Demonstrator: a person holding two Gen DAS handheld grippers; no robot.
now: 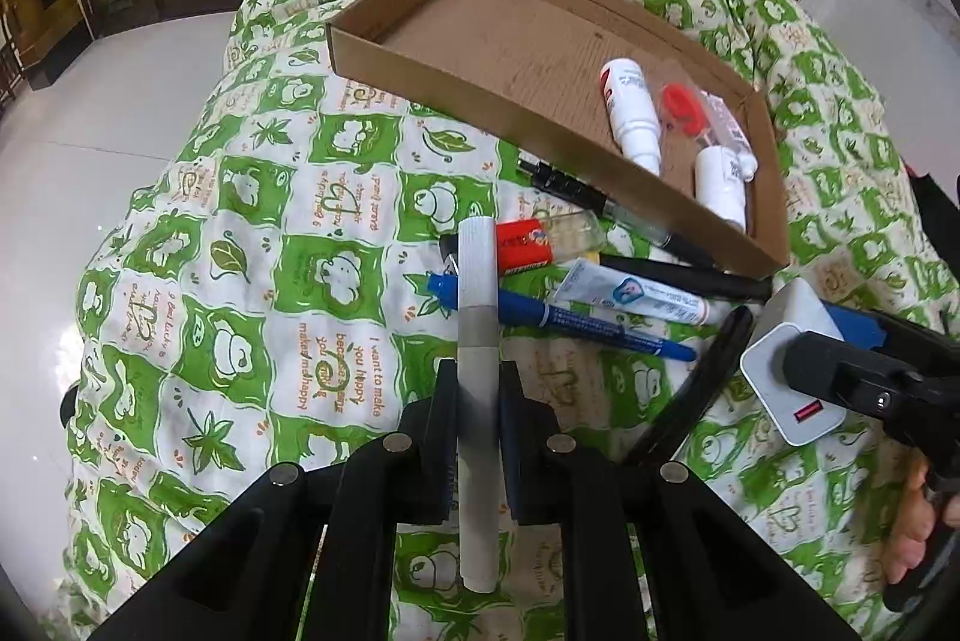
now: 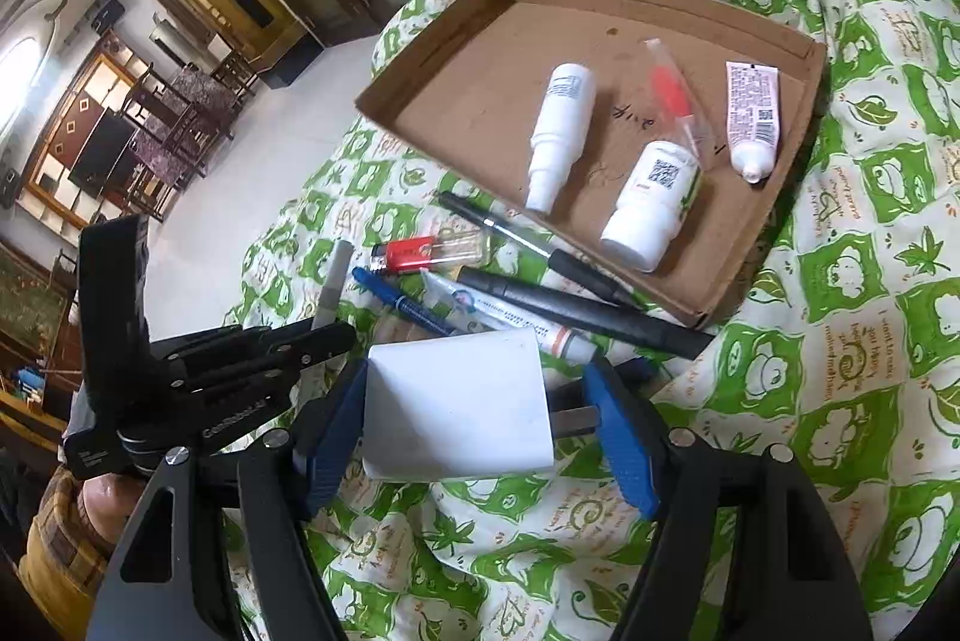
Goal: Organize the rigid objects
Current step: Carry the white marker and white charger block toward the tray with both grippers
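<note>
2 grippers grasp: left gripper clamps a white marker, right gripper a white charger, whose red-marked face only the left view shows.

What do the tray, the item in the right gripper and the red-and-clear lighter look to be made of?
Tray: brown corrugated cardboard, matte, raw cut edges.
Charger between the right gripper fingers: smooth white plastic, slight sheen, metal prongs.
Lighter: probably plastic, glossy red half, see-through half.

green-and-white patterned cloth; white tiled floor; dark wooden chairs
</note>
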